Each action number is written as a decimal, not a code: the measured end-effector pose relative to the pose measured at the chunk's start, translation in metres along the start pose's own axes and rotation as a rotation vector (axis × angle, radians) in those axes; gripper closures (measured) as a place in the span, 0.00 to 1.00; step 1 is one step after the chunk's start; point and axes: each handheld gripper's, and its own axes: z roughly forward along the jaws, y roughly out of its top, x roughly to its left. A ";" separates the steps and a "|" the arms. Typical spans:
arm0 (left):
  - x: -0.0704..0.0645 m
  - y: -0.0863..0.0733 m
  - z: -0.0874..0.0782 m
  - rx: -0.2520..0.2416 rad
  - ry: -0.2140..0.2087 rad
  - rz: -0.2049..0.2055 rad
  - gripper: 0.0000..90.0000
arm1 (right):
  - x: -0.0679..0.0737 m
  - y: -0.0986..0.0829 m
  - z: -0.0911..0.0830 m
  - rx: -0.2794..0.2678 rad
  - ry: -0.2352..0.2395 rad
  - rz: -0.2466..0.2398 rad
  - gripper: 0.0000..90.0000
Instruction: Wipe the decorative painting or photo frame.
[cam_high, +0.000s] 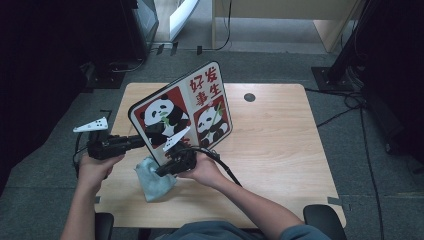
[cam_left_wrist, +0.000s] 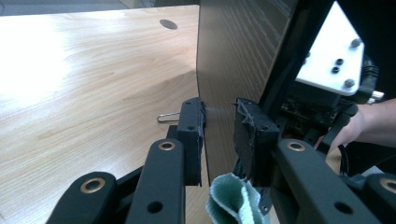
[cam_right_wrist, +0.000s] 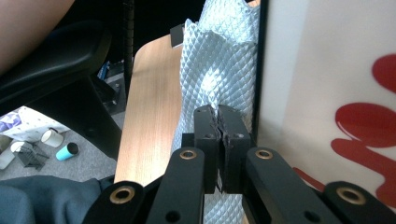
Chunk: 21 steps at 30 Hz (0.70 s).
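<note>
A board (cam_high: 185, 110) printed with pandas and red characters stands tilted over the wooden table (cam_high: 280, 150). My left gripper (cam_high: 142, 141) clamps its left edge. In the left gripper view the jaws (cam_left_wrist: 219, 126) sit on either side of the board's dark back (cam_left_wrist: 233, 56). My right gripper (cam_high: 162, 170) is shut on a pale teal cloth (cam_high: 155, 182), pressed at the board's lower front. In the right gripper view the shut jaws (cam_right_wrist: 218, 126) pinch the quilted cloth (cam_right_wrist: 215, 60) right beside the board's white and red face (cam_right_wrist: 327, 70). A fold of cloth (cam_left_wrist: 233, 200) hangs below the left jaws.
A round cable hole (cam_high: 249, 97) lies in the table's far middle. A small wire clip (cam_left_wrist: 168, 116) rests on the tabletop behind the board. Dark stands and cables ring the table, and small cups (cam_right_wrist: 51, 137) lie on the floor by the chair.
</note>
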 end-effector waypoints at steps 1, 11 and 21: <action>0.000 0.000 0.000 0.000 0.000 0.000 0.81 | 0.000 0.000 0.001 0.002 -0.002 0.002 0.98; 0.000 0.000 0.000 0.002 -0.002 0.000 0.81 | -0.002 -0.001 -0.001 0.008 -0.014 0.009 0.98; -0.001 0.000 0.000 0.011 0.017 0.007 0.81 | -0.001 0.006 -0.013 -0.024 -0.030 0.012 0.99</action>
